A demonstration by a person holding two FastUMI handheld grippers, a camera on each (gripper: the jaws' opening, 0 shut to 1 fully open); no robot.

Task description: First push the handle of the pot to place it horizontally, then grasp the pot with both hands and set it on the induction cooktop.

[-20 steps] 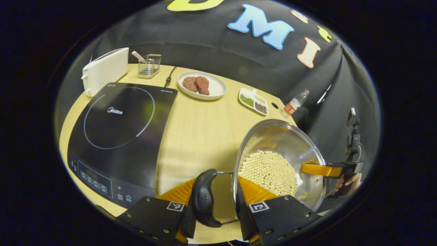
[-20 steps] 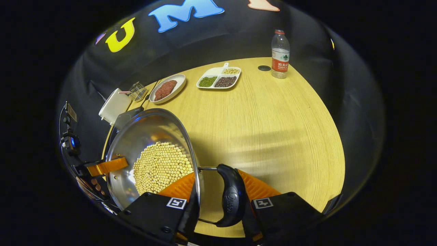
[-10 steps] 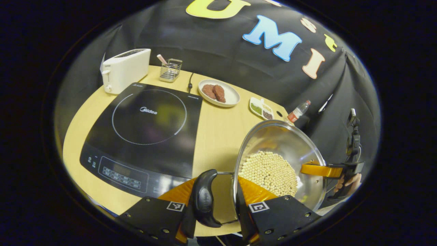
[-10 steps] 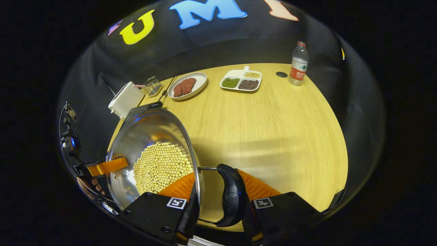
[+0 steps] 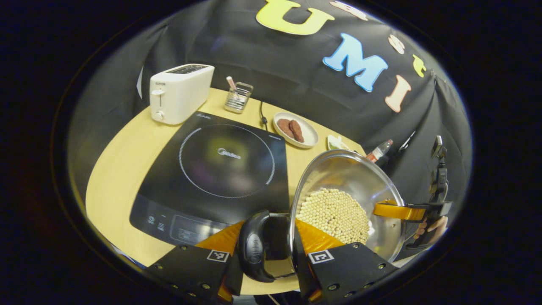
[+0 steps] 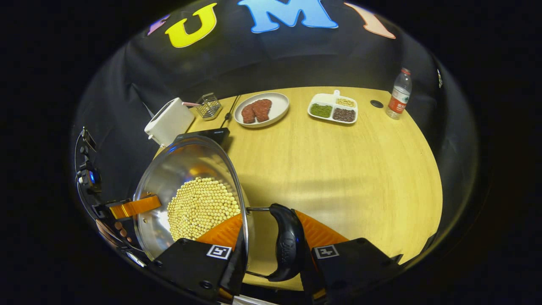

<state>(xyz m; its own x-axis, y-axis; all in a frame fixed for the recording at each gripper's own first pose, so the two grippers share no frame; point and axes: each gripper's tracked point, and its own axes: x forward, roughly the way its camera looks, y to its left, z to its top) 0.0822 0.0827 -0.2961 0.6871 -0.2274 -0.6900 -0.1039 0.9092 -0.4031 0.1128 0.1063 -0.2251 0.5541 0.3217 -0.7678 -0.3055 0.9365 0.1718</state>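
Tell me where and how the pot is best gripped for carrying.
Grip the pot at its two black side handles, one hand-held gripper from each opposite side, as now. The handles stick out level past the rim on wire loops, so fingers can straddle them, and an even lift should keep the beans inside.

Shiny steel pot [image 5: 360, 178] of pale yellow beans [image 5: 334, 214]; black cooktop [image 5: 220, 169] ringed white; white toaster [image 5: 180, 93]; light wood-grain desk [image 6: 338, 169].
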